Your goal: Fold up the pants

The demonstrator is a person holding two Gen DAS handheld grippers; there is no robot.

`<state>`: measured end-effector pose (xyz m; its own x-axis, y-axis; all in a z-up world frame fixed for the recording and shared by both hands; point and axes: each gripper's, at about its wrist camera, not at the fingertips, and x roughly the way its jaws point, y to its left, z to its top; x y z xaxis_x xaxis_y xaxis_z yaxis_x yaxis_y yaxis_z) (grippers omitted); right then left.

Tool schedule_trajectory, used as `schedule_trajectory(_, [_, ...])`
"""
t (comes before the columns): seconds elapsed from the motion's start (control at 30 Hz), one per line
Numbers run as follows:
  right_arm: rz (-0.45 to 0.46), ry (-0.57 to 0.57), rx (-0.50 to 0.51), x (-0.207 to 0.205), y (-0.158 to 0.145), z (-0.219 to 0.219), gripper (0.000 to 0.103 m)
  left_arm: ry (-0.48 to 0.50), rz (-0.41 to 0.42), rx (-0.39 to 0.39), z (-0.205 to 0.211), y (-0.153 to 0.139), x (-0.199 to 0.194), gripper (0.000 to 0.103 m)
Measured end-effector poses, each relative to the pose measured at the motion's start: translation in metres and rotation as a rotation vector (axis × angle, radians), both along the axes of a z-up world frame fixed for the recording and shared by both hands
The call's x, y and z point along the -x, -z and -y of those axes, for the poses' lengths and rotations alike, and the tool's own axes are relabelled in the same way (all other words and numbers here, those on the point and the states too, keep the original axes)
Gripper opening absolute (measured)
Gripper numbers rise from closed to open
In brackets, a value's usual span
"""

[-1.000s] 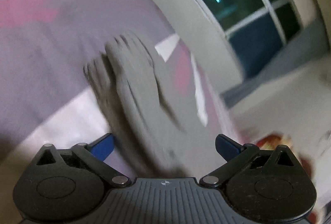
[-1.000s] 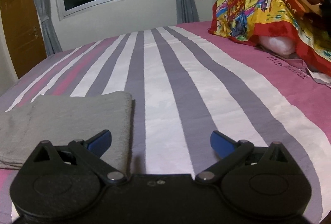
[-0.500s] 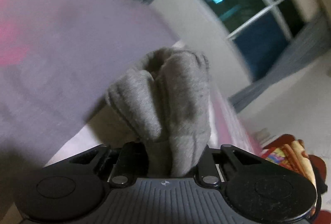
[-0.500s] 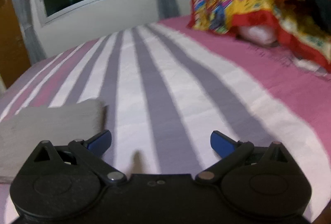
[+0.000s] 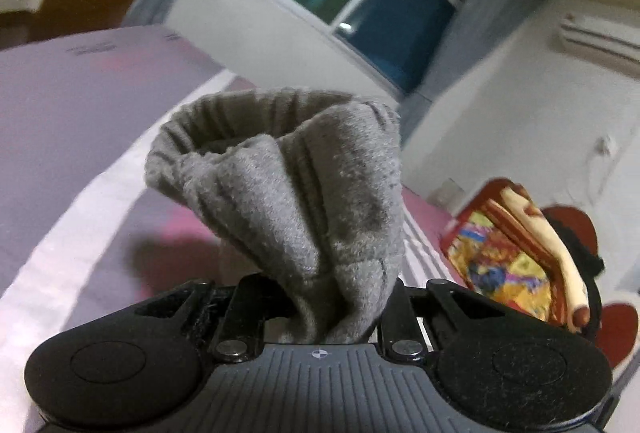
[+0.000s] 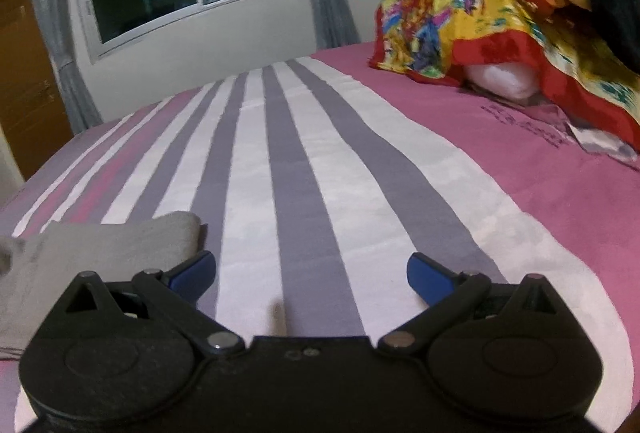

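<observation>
Your left tongs pinch a bunched wad of pants; right tongs hang spread. Lift carelessly and the bunch unfolds on the bed.

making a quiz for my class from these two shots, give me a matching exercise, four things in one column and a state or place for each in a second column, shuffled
Things
1. left gripper
2. right gripper
3. grey pants
4. colourful blanket pile

States or places
A. open, holding nothing
B. heaped at the far right of the striped bed
C. shut on cloth
D. one end bunched and lifted, the rest lying flat on the bed

Pairs: 1-C, 2-A, 3-D, 4-B
</observation>
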<state>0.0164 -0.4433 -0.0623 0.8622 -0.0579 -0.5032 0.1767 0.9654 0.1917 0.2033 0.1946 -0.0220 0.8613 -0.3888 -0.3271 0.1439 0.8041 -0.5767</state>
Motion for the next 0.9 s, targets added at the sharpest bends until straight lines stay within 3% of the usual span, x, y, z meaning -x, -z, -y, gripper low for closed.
schedule_trajectory(0.07, [0.049, -0.015, 0.019, 0.002, -0.014, 0.001, 0.102, 0.034, 0.013, -0.031, 0.008, -0.011, 0.005, 0.019])
schedule_trajectory(0.17, [0.085, -0.048, 0.161, 0.003, -0.028, -0.008, 0.102, 0.084, 0.026, -0.075, 0.022, -0.018, 0.003, 0.019])
schedule_trajectory(0.23, [0.092, -0.095, 0.176, 0.004, -0.028, -0.010, 0.102, 0.102, 0.022, -0.075, 0.025, -0.015, 0.006, 0.019])
schedule_trajectory(0.37, [0.053, -0.113, 0.123, 0.001, -0.013, -0.007, 0.102, 0.144, 0.007, -0.095, 0.042, -0.005, 0.012, 0.019])
schedule_trajectory(0.47, [0.011, -0.101, 0.084, -0.004, 0.004, -0.007, 0.102, 0.168, -0.009, -0.154, 0.063, 0.002, 0.018, 0.019])
schedule_trajectory(0.9, [-0.044, -0.079, -0.106, -0.002, 0.030, 0.000, 0.102, 0.376, 0.021, -0.403, 0.217, -0.007, 0.027, 0.019])
